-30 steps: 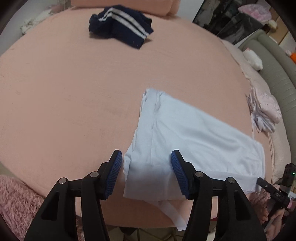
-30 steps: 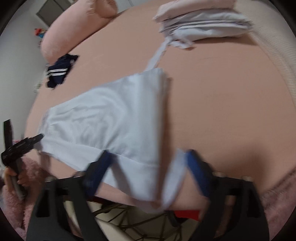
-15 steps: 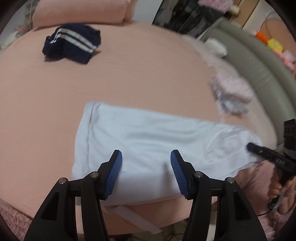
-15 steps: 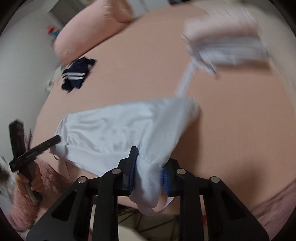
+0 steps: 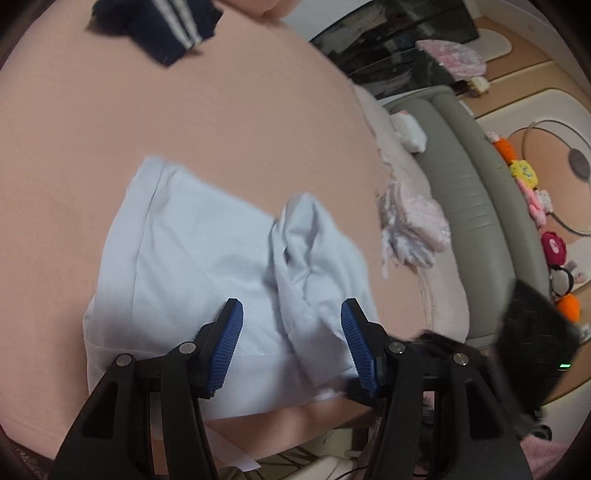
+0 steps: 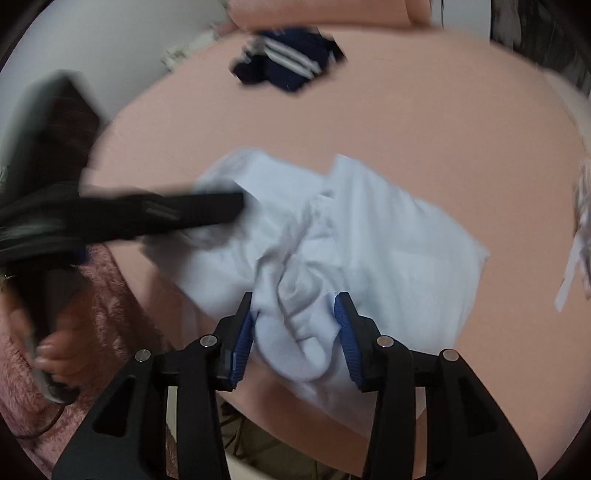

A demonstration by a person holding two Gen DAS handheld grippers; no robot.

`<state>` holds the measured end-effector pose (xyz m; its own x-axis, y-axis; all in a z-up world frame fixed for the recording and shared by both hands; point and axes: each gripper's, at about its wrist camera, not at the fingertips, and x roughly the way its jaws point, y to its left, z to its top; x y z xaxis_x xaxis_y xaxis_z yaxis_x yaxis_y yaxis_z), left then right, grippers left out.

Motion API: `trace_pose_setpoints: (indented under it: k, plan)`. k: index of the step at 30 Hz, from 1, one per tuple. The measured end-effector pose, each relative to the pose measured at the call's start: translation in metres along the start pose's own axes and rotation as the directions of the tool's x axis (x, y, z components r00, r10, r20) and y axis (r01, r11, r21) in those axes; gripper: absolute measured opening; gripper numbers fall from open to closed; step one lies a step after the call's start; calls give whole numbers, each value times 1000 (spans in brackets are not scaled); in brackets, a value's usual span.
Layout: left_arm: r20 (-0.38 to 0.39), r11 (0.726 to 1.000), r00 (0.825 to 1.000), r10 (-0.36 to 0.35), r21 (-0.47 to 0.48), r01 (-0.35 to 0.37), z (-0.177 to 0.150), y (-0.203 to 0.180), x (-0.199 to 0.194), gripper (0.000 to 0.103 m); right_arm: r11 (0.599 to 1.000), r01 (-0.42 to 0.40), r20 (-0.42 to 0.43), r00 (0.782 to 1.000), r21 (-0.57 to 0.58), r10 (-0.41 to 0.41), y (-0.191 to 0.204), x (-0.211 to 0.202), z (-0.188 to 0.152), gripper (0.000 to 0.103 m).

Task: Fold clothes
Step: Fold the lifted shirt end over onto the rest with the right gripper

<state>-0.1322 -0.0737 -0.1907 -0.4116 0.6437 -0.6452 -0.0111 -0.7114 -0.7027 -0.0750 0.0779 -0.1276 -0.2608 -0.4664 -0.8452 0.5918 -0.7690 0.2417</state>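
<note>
You've swung the right end of the pale blue garment (image 5: 192,258) over onto its middle, so a rumpled fold now lies on the flat half. It sits by the near edge of the pink bed (image 5: 184,122), a white strip hanging over that edge. Your right gripper (image 6: 295,325) has just been opening, the bunched cloth between its jaws, pads seemingly off it. Your left gripper (image 5: 291,343) hovers wide above the fold, holding nothing. The navy striped garment (image 5: 162,26) lies at the far edge.
</note>
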Motion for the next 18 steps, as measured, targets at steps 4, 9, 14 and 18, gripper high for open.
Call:
trace_pose_setpoints:
  k: [4,9,14,18]
  plan:
    - [16,995,995,-96,-23,96,2,-2,-4,58,993,36,125,991,116,-51,-24,-42,-16,55]
    - [-11,997,997,-79,22,79,2,-22,7,58,920,167,47,979,354,-197,-89,-34,-48,55]
    - [-49,989,999,6,145,1,-12,-48,24,56,918,199,11,976,343,-216,-99,-15,-63,55]
    - [-33,980,997,71,189,-63,-17,-59,29,55,930,179,18,981,321,-196,-93,-7,-59,55]
